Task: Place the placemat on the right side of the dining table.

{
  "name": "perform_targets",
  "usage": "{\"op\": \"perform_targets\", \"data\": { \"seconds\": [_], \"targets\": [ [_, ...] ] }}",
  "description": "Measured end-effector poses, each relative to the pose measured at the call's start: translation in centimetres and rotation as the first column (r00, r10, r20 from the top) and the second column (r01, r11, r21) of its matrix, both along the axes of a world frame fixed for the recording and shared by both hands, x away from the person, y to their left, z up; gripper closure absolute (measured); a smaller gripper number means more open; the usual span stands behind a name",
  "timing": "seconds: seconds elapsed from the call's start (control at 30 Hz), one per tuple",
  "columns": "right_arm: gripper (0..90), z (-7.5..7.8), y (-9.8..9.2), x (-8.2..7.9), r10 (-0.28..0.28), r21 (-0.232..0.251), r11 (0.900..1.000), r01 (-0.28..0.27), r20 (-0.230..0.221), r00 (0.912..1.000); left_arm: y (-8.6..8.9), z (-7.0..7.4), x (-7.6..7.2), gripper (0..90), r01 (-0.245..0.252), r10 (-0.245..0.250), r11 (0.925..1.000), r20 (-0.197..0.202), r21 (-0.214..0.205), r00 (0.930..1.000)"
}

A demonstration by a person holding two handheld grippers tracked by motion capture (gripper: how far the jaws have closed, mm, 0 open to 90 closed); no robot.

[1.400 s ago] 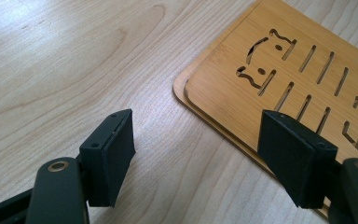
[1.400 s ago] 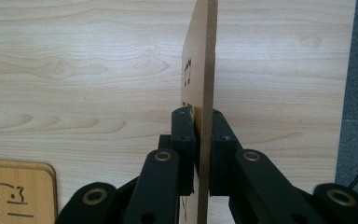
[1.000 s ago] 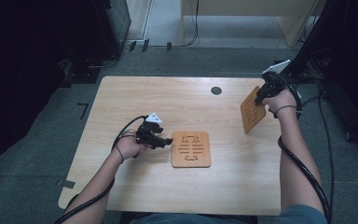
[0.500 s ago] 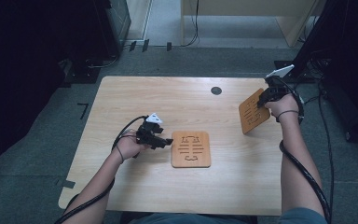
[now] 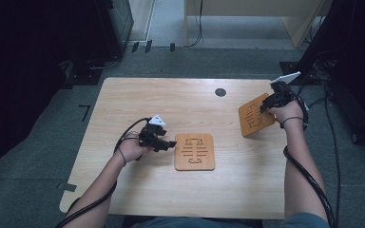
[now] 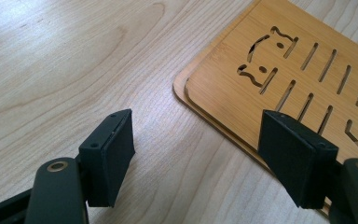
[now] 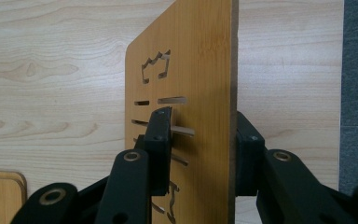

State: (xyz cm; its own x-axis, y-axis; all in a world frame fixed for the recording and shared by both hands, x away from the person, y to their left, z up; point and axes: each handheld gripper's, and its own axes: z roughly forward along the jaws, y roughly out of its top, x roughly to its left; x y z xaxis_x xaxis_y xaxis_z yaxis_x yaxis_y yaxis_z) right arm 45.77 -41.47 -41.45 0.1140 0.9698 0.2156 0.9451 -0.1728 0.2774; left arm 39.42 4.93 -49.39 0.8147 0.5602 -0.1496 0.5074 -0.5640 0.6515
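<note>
Right gripper (image 5: pixel 269 105) fingers (image 7: pixel 161 140) clamped tilted trivet (image 5: pixel 255 114), raised off bench (image 5: pixel 123 104) near right edge. Left gripper (image 5: pixel 167 144) fingers (image 6: pixel 109 154) stood wide, empty, low over bench. Stacked trivets (image 5: pixel 195 151) lay flat just ahead of left fingers, corner between them.

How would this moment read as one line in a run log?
left claw: open, beside stacked boards | right claw: shut on a cut-out board, tilted above table | stack: lying flat
</note>
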Motion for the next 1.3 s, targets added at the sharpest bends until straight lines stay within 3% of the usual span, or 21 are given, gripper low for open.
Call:
{"op": "perform_targets", "data": {
  "seconds": [1.3],
  "targets": [
    [51.3,-3.4,-0.6,-0.5,-0.023,0.066,0.9976,0.022,0.028,0.9993,0.1,-0.1,0.0,25.9,-0.004,0.004,1.0,0.001,-0.003,1.0]
  ]
}}
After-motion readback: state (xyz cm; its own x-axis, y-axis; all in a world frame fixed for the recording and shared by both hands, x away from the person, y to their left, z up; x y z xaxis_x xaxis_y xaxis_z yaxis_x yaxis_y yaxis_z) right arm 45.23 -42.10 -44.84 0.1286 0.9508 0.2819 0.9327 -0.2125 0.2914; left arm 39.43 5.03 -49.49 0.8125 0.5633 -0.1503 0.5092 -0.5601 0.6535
